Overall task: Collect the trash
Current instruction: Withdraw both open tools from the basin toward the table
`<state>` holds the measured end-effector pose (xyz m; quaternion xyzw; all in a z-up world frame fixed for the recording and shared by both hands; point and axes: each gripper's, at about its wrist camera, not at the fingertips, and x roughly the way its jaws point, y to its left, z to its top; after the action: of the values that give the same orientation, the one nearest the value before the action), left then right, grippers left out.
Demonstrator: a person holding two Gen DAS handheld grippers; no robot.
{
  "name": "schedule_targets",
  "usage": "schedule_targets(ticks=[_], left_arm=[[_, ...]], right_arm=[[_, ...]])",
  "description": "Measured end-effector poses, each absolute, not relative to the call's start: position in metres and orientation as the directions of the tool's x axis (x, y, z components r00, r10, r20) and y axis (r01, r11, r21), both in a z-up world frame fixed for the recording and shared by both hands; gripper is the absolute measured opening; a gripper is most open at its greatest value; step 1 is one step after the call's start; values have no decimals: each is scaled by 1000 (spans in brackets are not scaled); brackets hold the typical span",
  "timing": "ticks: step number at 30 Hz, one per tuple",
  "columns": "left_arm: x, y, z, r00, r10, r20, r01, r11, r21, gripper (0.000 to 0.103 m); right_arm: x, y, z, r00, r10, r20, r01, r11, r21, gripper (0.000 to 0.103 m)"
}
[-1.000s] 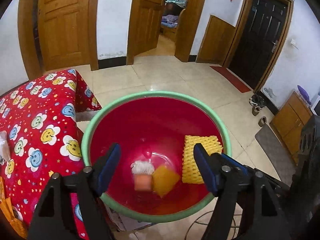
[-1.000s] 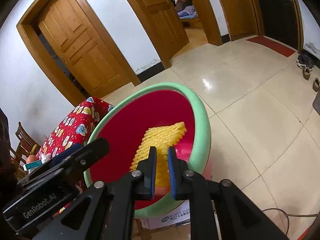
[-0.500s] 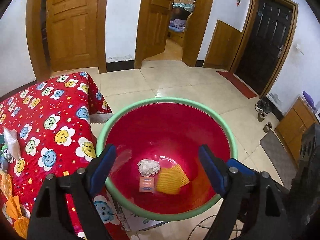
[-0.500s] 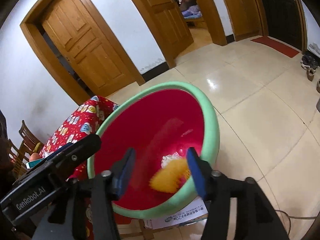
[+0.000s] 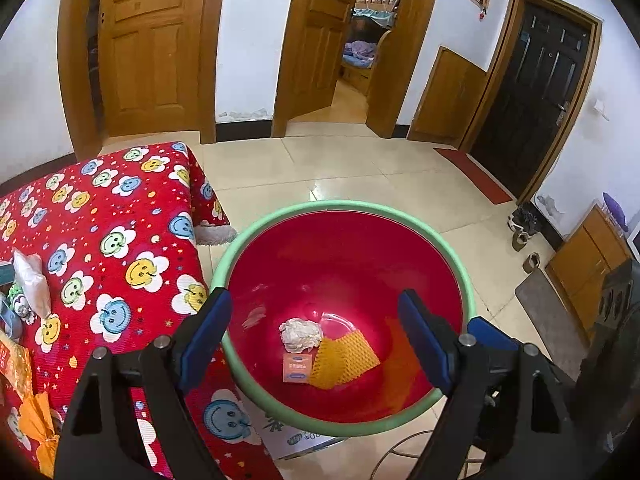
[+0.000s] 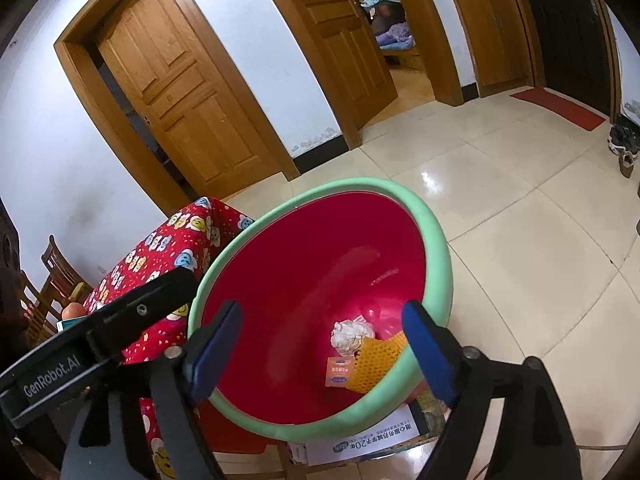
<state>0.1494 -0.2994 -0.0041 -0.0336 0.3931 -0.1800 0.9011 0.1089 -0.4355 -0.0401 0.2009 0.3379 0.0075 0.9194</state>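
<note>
A red basin with a green rim (image 5: 352,208) (image 6: 440,248) stands beside the table. In it lie a yellow foam net (image 5: 346,358) (image 6: 378,358), a crumpled white paper ball (image 5: 300,334) (image 6: 350,334) and a small orange packet (image 5: 296,368) (image 6: 339,372). My left gripper (image 5: 316,336) is open and empty above the basin. My right gripper (image 6: 320,348) is open and empty above the basin's near rim. On the table at the far left lie a clear plastic bag (image 5: 32,284) and orange wrappers (image 5: 24,384).
The table has a red smiley-flower cloth (image 5: 120,240) (image 6: 168,252). The basin rests on a printed cardboard box (image 6: 360,444). Tiled floor (image 5: 360,168) stretches to wooden doors. Shoes (image 5: 524,236) and a mat (image 5: 548,316) lie at the right. A chair (image 6: 52,280) stands behind the table.
My right gripper opened and let go of the yellow foam net, which fell to the basin's bottom. Both grippers have drawn back and up from the basin.
</note>
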Motion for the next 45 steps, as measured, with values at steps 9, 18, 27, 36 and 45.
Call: schedule_targets(ticks=[9, 18, 27, 36, 45], left_arm=[[151, -287, -4, 625, -354, -696, 288, 933, -216, 84], [151, -269, 4, 632, -356, -688, 275, 934, -230, 84], [146, -238, 9, 631, -370, -681, 253, 929, -270, 84], [123, -211, 26, 690, -288, -664, 213, 958, -195, 89], [107, -188, 43, 755, -230, -614, 211, 972, -105, 97]], right_arm=[[113, -424, -37, 778, 140, -613, 97, 937, 337, 103], [115, -415, -33, 793, 149, -591, 67, 943, 327, 103], [121, -395, -25, 805, 156, -573, 40, 948, 315, 103], [123, -362, -15, 795, 185, -578, -5, 955, 298, 103], [118, -338, -2, 803, 217, -555, -70, 959, 273, 103]])
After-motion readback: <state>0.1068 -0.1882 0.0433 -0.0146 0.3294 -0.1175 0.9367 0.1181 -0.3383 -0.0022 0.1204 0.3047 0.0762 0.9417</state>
